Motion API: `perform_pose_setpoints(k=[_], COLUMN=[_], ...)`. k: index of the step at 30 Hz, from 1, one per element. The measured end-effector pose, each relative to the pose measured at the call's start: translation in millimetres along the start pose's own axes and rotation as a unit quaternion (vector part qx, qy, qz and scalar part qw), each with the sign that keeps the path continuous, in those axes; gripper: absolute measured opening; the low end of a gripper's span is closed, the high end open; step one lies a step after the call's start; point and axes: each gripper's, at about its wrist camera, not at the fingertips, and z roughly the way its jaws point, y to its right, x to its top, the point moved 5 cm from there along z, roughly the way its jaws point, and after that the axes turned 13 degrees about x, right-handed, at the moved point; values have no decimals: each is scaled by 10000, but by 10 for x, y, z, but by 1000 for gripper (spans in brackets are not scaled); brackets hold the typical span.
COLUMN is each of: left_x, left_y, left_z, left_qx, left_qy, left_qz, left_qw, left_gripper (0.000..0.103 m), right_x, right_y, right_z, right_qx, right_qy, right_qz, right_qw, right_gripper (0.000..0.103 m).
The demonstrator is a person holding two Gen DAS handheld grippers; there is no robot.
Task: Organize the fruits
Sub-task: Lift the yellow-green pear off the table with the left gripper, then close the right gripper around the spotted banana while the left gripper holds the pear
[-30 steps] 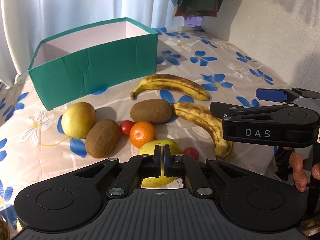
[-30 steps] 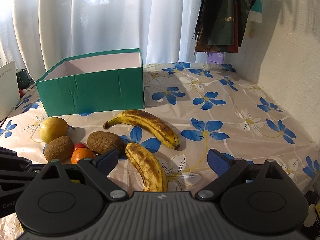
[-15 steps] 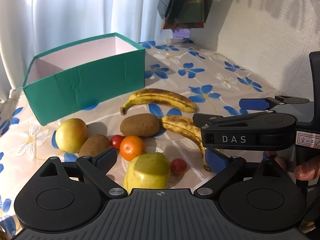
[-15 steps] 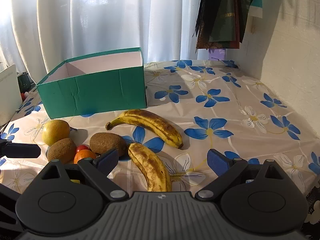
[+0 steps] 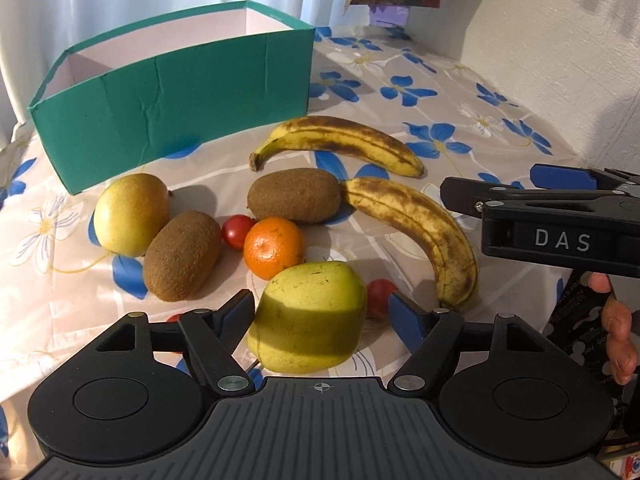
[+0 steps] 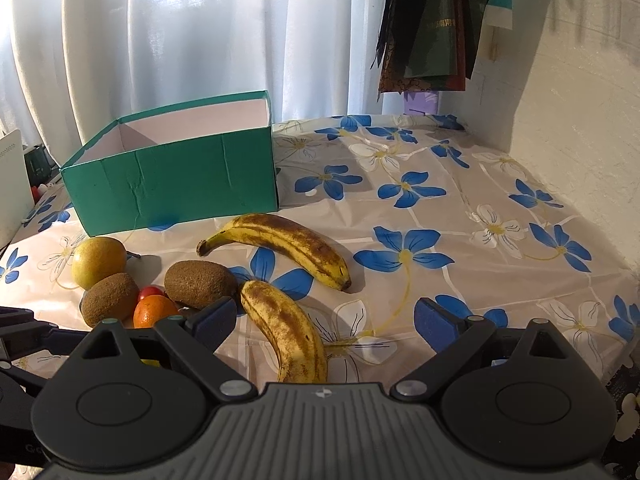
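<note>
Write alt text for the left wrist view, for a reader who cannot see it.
The left gripper is closing around a yellow-green apple on a flowered tablecloth, its blue pads not yet pressing on it. Behind lie a small orange, two brown kiwis, two spotted bananas, a yellow pear and an open green cardboard box.

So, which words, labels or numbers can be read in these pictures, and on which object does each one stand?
"DAS": white letters on the side of the right gripper, seen from the left wrist view.
Print on the black strap beside the person's hand: too small and blurred to read.
Gold characters on the dark hanging cloth: too blurred to read.
Grey letters at the lower left edge of the right wrist view: cut off, unreadable.
</note>
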Motion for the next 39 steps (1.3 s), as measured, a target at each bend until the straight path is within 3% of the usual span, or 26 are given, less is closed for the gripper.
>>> perform_pose_setpoints(k=[10,17,28,39], left_x=[-72,-99,140,129], left_y=[-15,-1,-345,-570], left_z=[181,129,-452,-585], left_qx=[17,-16,354,493], left_qy=[-249,-173,545,617], left_qz=[53,174,-310,-646], left_qw=[9997,9997,9974,9948], left_gripper=[71,69,69,69], right_x=[-20,-28,10,-65], right_y=[10,28,-81,-222], right_z=[43,93,289,728], right_qx=[-27,-60,139,406], right_qy=[-66,-137,-349,-1122], right_qz=[2,-20,-264,-275], right_qw=[10000,9999,9989,9925], right_gripper=[96,96,96,78])
